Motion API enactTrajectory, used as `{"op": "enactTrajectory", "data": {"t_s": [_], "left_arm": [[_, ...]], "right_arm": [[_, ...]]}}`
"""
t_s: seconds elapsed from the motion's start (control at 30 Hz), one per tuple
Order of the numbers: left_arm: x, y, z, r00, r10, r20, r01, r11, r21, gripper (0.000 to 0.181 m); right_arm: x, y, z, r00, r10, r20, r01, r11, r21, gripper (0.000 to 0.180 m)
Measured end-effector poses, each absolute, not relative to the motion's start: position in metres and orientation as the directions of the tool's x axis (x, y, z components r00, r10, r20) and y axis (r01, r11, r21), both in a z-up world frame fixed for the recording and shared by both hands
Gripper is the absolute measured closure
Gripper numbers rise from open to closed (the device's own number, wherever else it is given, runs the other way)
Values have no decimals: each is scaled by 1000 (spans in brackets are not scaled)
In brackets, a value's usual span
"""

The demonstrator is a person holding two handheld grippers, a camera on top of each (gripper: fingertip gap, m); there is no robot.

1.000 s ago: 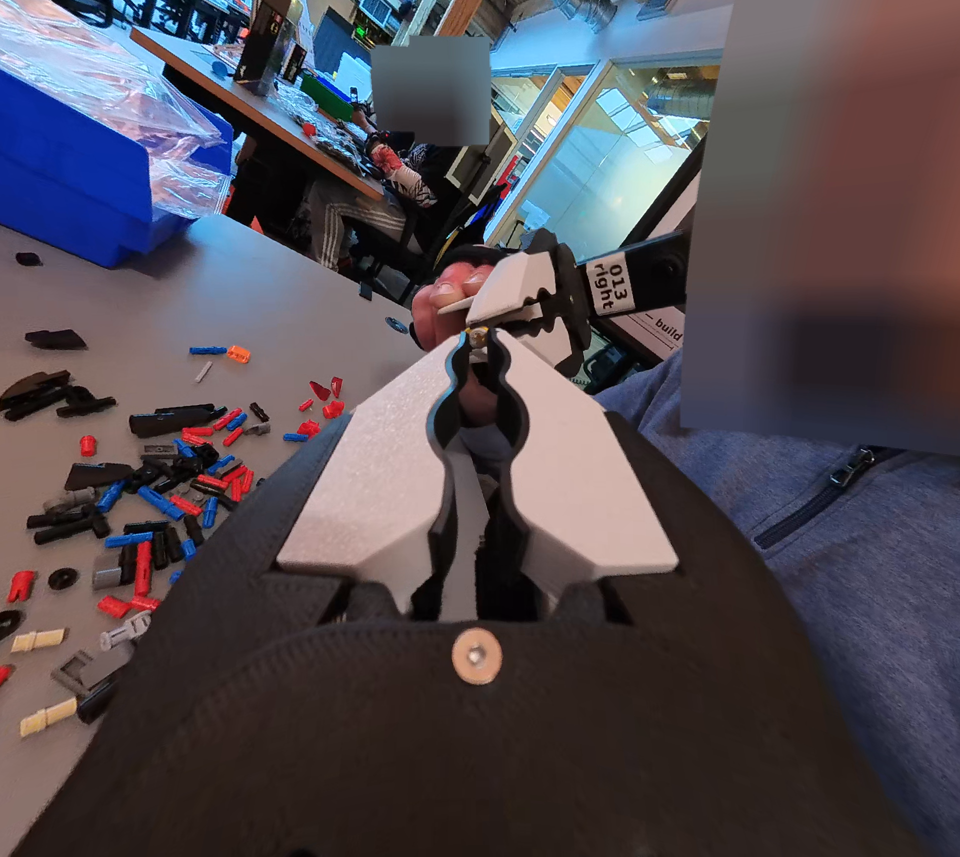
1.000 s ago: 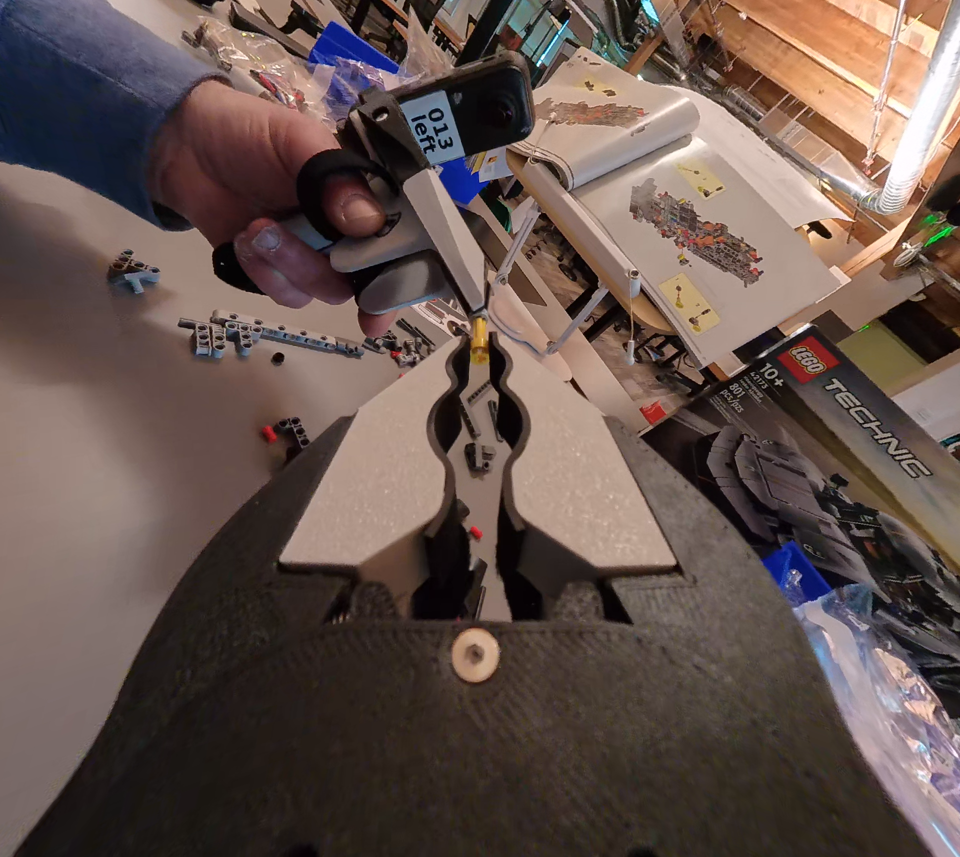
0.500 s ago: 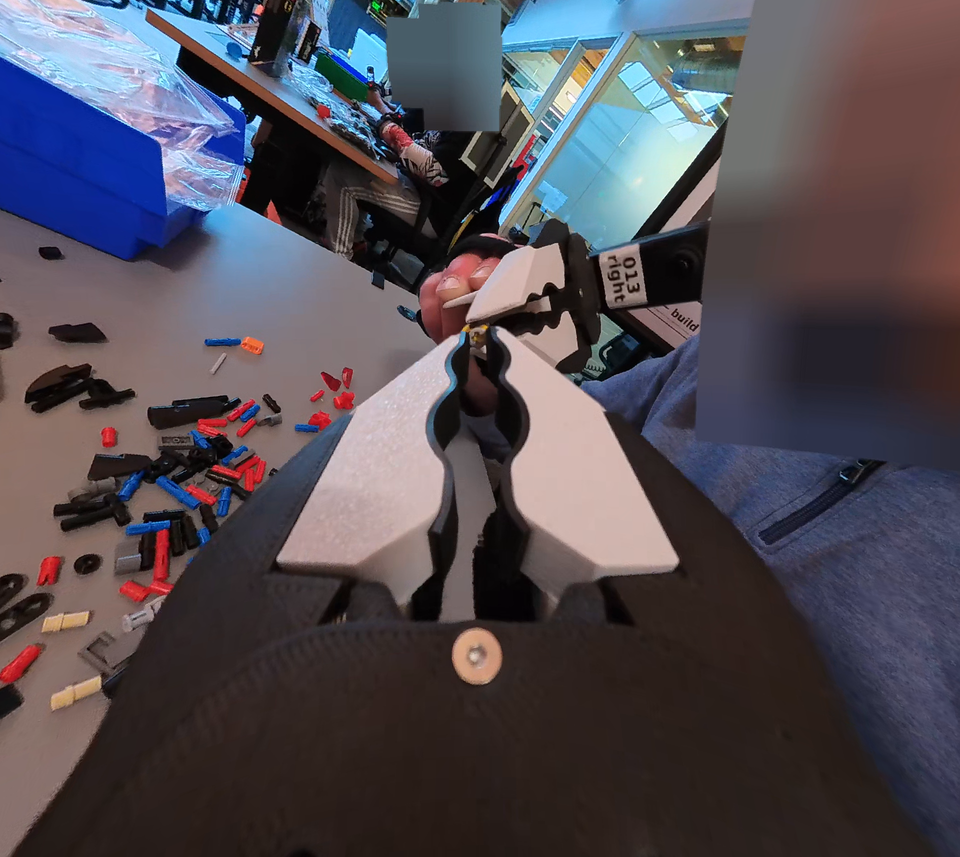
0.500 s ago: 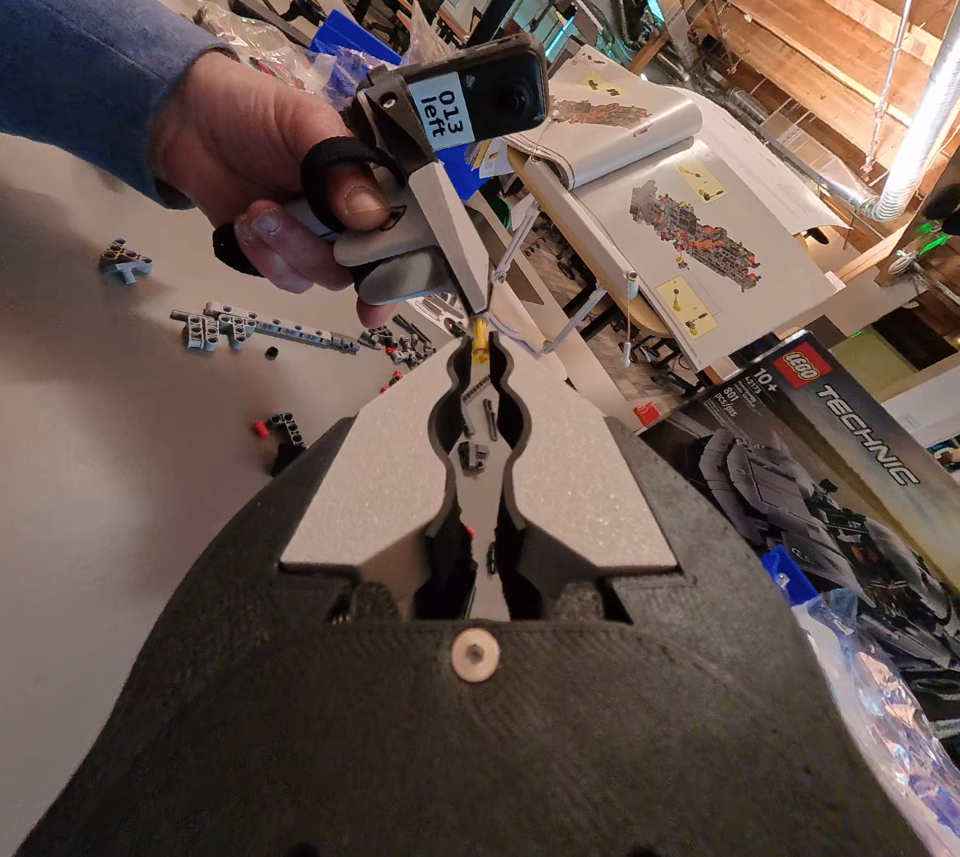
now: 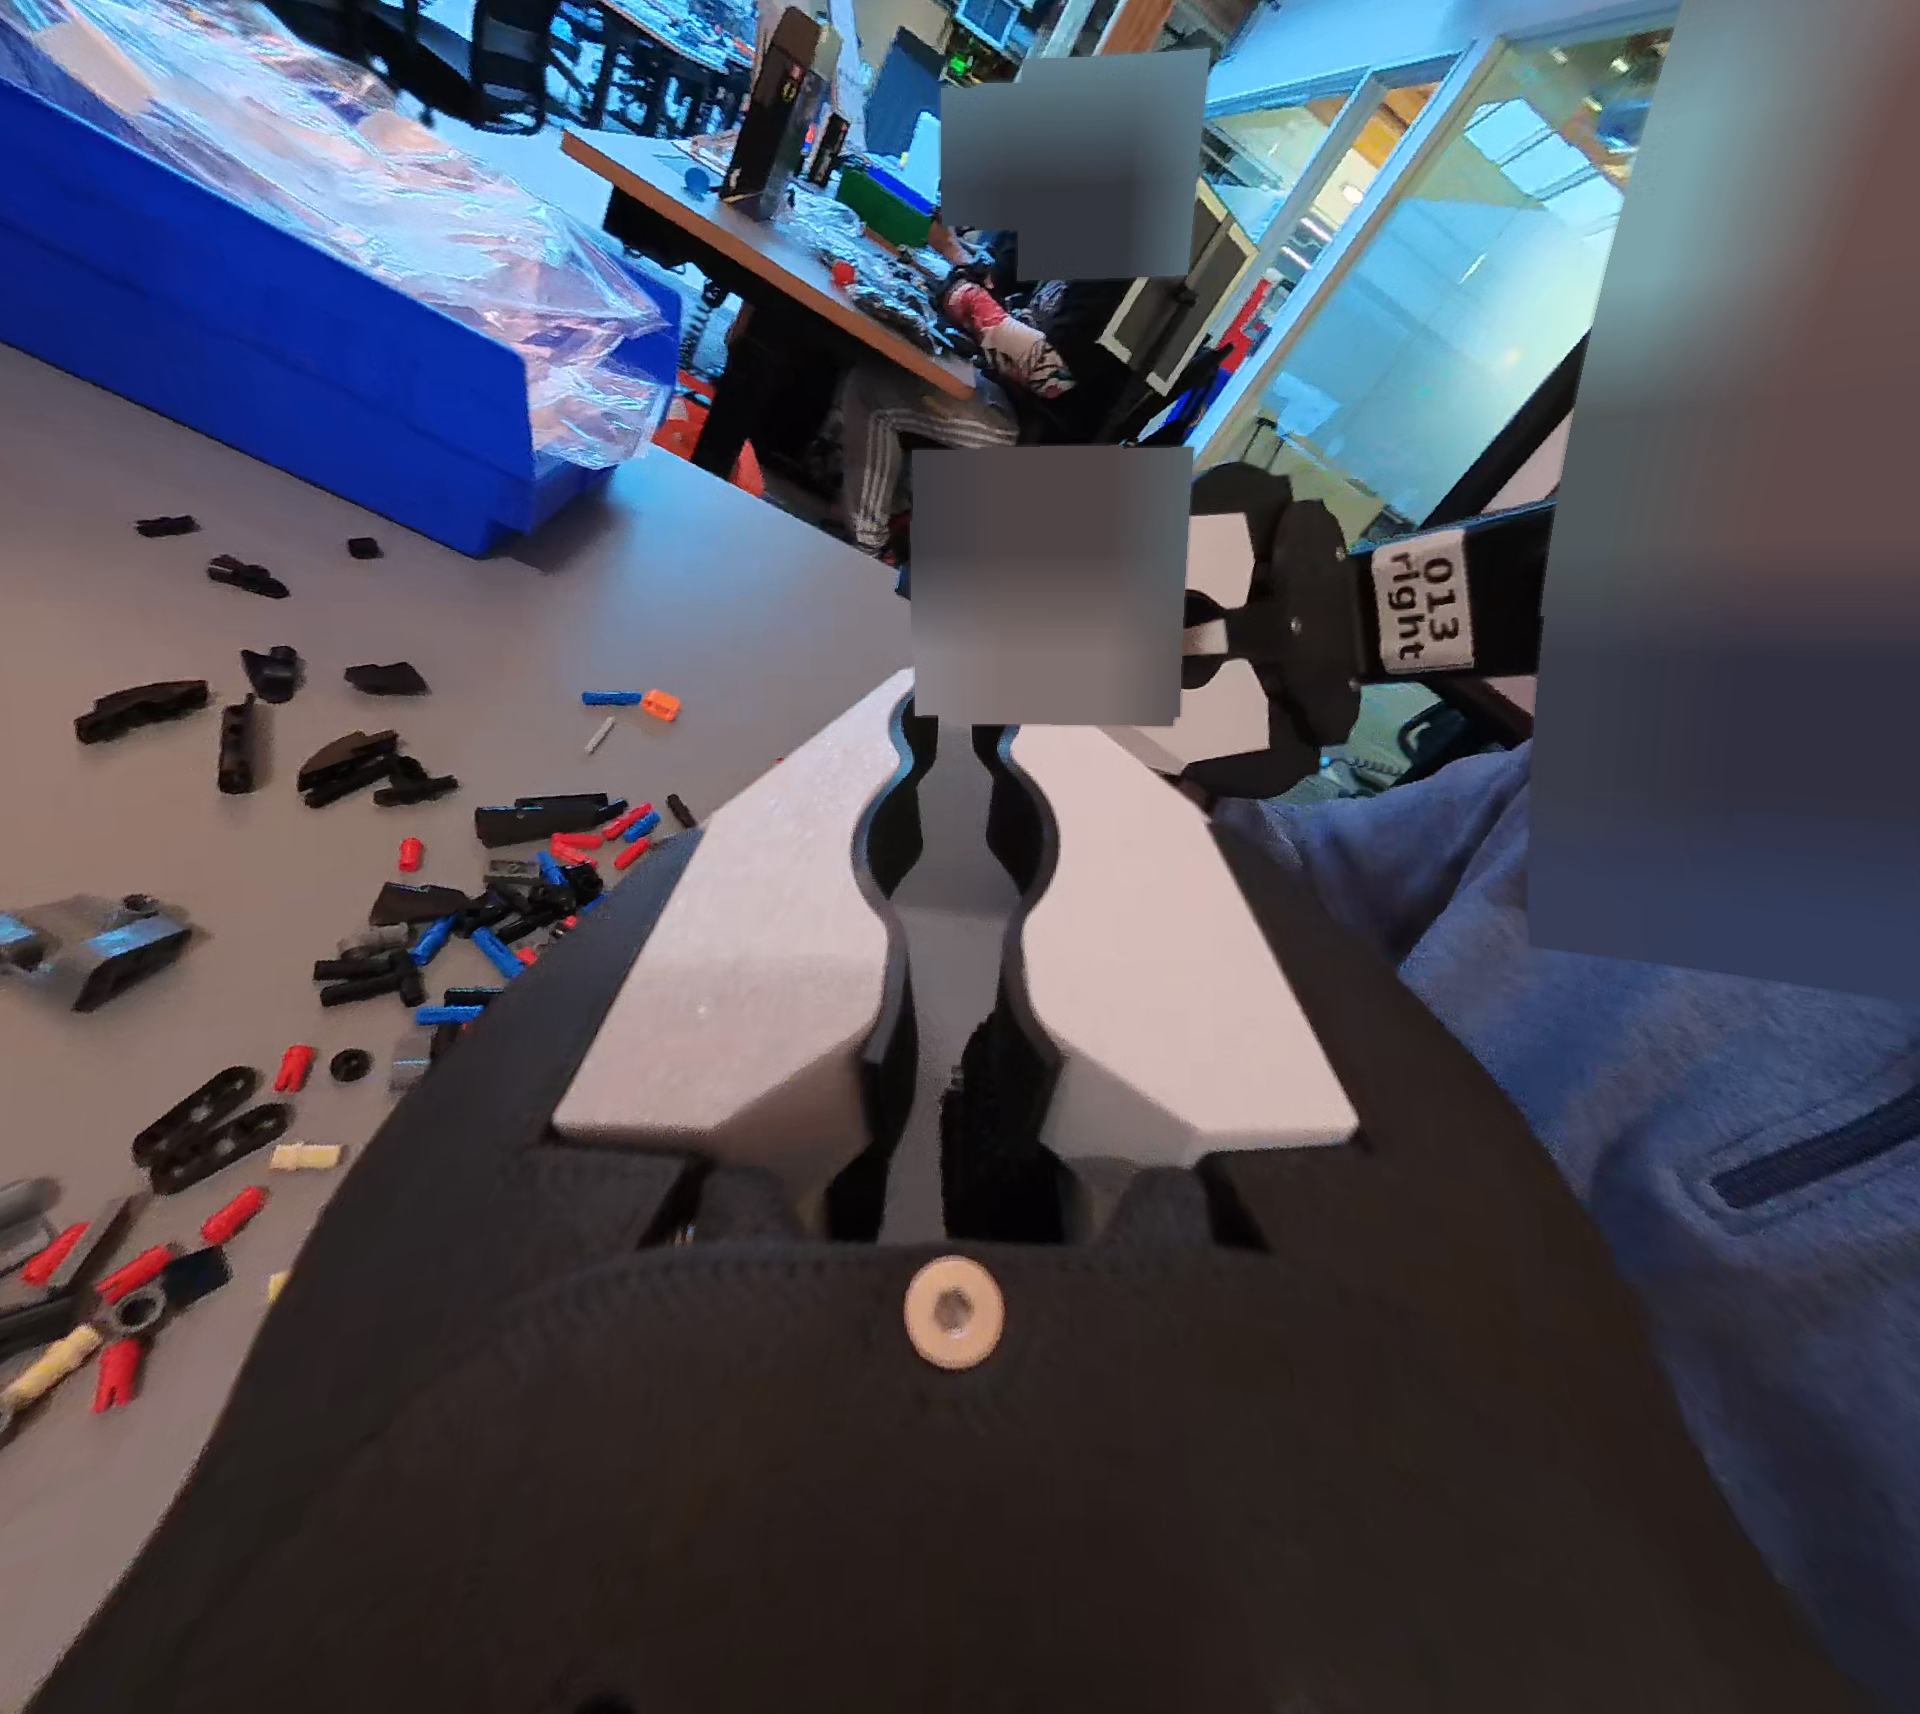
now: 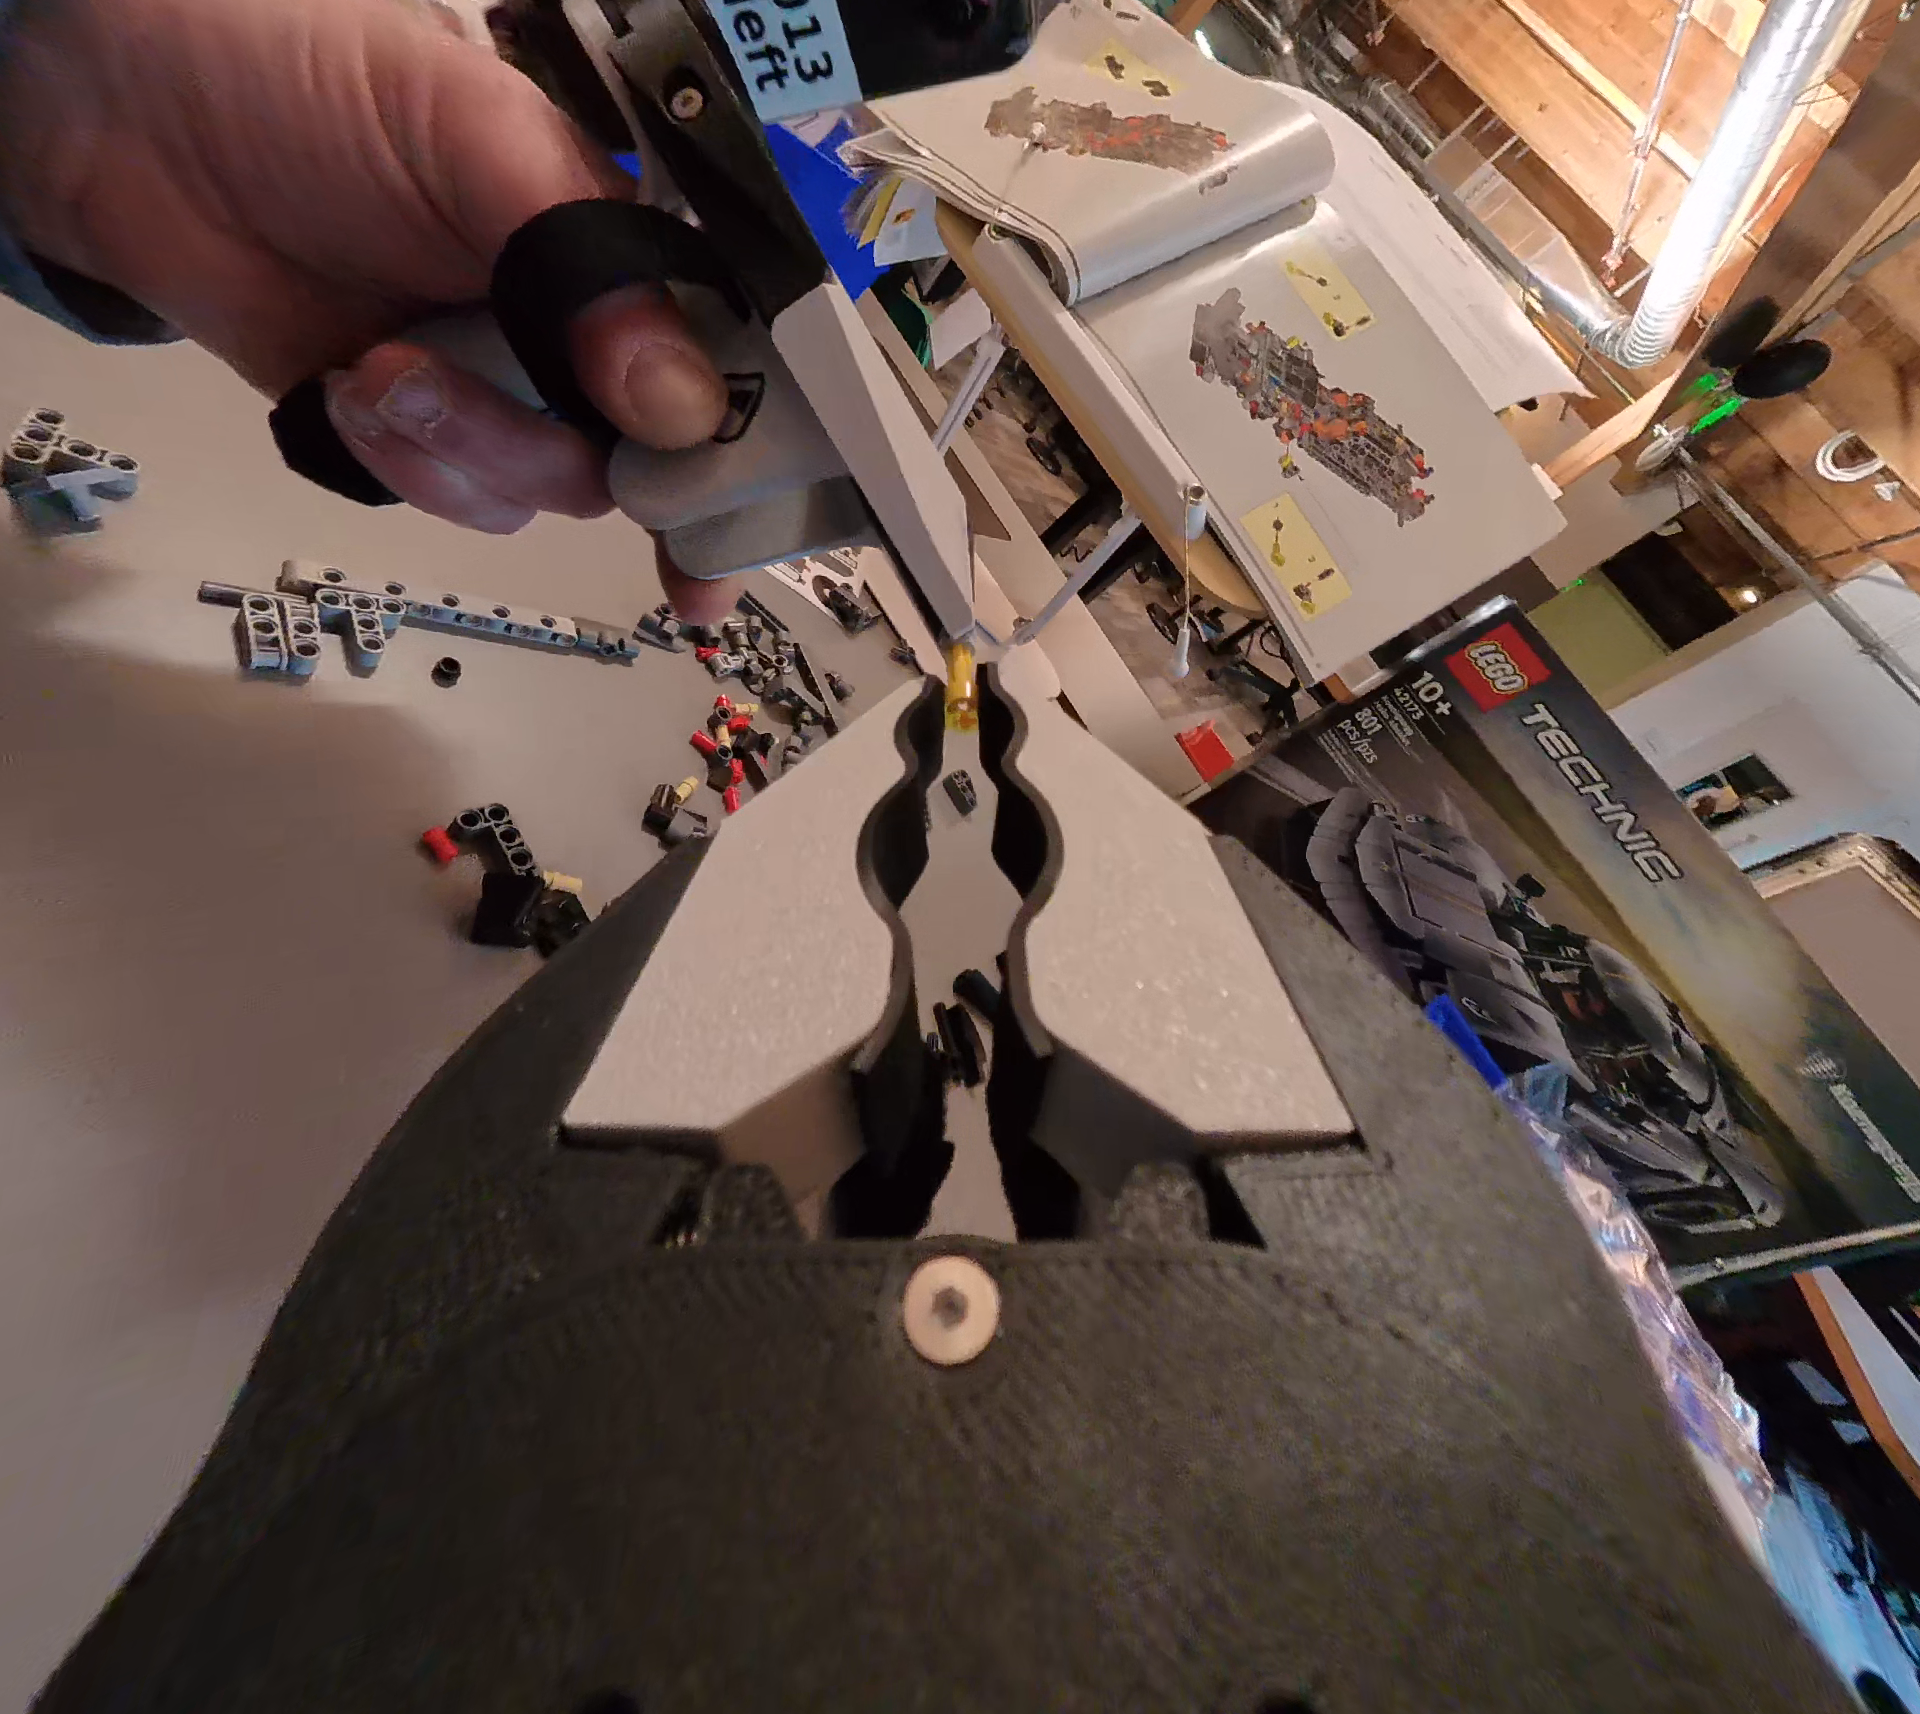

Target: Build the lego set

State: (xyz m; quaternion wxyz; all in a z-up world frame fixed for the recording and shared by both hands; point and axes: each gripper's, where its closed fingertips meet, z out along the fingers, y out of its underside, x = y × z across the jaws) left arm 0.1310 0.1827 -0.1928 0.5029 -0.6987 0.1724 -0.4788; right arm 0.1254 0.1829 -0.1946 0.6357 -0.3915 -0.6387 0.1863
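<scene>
- The right gripper (image 6: 958, 688) is seen with its fingers (image 6: 748, 916) drawn nearly together, a small yellow pin (image 6: 960, 690) being nipped between their tips.
- The left gripper (image 6: 961, 625) is held by a hand (image 6: 312, 210) just beyond, its fingers pressed together on the upper end of the same yellow pin.
- In the left wrist view the tips are hidden by a blurred patch.
- Loose red, blue and black lego pieces (image 5: 499, 916) are scattered on the grey surface (image 5: 675, 584) below.
- A grey beam assembly (image 6: 416, 615) is laid farther off.
- An open instruction booklet (image 6: 1299, 376) and the set's box (image 6: 1558, 885) are seen beyond.
</scene>
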Motion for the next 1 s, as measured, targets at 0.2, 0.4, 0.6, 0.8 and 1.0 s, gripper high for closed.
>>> {"op": "enactTrajectory", "data": {"t_s": [0.2,0.4,0.6,0.8,1.0], "left_arm": [[130,185,-189,482,-699,529,321,-420,-849,176],[129,185,-184,425,-695,579,430,-408,-806,176],[130,182,-183,432,-713,553,383,-410,-828,176],[130,178,-179,416,-734,537,345,-420,-840,176],[127,178,-182,445,-721,531,347,-407,-845,176]], "right_arm": [[124,184,-191,164,748,643,246,600,-761,177],[123,184,-186,196,747,635,226,596,-771,177],[123,180,-184,157,783,601,192,573,-797,177],[122,177,-180,125,808,577,161,557,-815,178],[117,177,-182,133,812,568,160,548,-821,178]]}}
